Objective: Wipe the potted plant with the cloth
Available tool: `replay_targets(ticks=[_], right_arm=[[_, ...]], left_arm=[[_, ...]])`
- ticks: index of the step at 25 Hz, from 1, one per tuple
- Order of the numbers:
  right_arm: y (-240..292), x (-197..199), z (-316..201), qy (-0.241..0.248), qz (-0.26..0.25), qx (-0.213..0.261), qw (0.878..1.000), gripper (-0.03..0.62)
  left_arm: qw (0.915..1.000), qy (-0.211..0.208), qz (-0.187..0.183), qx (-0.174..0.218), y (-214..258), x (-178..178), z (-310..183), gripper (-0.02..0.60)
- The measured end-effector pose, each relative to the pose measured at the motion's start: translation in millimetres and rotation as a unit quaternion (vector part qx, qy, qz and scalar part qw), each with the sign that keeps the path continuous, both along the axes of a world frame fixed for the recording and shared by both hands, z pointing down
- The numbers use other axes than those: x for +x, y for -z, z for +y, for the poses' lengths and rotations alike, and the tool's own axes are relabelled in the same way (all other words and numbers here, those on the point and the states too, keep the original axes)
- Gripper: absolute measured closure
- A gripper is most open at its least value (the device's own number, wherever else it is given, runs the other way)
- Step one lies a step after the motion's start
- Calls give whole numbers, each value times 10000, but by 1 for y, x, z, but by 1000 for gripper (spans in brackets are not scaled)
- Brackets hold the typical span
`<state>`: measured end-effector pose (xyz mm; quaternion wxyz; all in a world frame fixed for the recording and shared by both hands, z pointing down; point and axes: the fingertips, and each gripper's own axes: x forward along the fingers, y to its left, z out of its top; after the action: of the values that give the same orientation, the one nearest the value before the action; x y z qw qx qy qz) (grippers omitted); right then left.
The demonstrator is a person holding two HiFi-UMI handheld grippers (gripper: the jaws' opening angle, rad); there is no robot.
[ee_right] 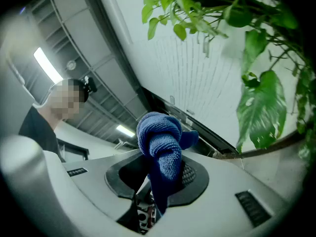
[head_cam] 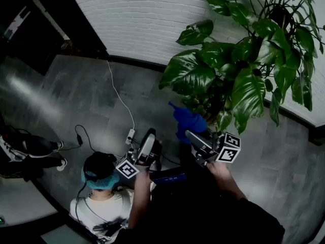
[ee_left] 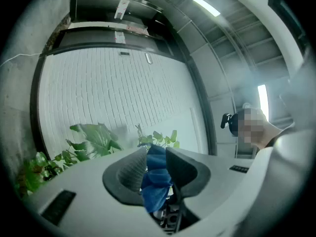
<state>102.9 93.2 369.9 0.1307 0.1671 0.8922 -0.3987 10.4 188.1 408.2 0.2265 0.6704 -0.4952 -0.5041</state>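
The potted plant (head_cam: 244,70) with broad green leaves stands at the upper right, against the white brick wall. My right gripper (head_cam: 192,134) is shut on a bunched blue cloth (head_cam: 187,120), held up just below and left of the lowest leaves. In the right gripper view the blue cloth (ee_right: 160,142) bulges out above the jaws, with a leaf (ee_right: 261,112) hanging to the right. My left gripper (head_cam: 150,134), further left, is shut on a fold of blue cloth (ee_left: 155,181). Plant leaves (ee_left: 89,139) show far ahead of it. The pot is hidden by foliage.
A person in a teal cap (head_cam: 99,176) sits on the grey floor at the lower left. A power strip (head_cam: 130,135) with a white cable lies near the left gripper. Shoes (head_cam: 12,147) are at the left edge. A dark skirting (head_cam: 137,61) runs under the brick wall.
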Motion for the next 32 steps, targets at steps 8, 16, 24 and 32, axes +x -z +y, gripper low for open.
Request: replay_targets(ticks=[8,16,24,32], right_arm=[[107,2,-71,256,-826,1491,9850,488],[181,92,-81,-347,-1481,1862,9707,488],[165,191,-100,-2532,482,3068,9162,484],[189,153,-150,-2817,1705,4565,8265,482]], left_arm=[[9947,-931,-155,419,29,4,-160,465],[9628,-2429,282,1153,58,79,-246,393],[9521,-2469,1139,1395,69,122,-251,208],[9552,-2192,1476,1334,70,127,-258,169]])
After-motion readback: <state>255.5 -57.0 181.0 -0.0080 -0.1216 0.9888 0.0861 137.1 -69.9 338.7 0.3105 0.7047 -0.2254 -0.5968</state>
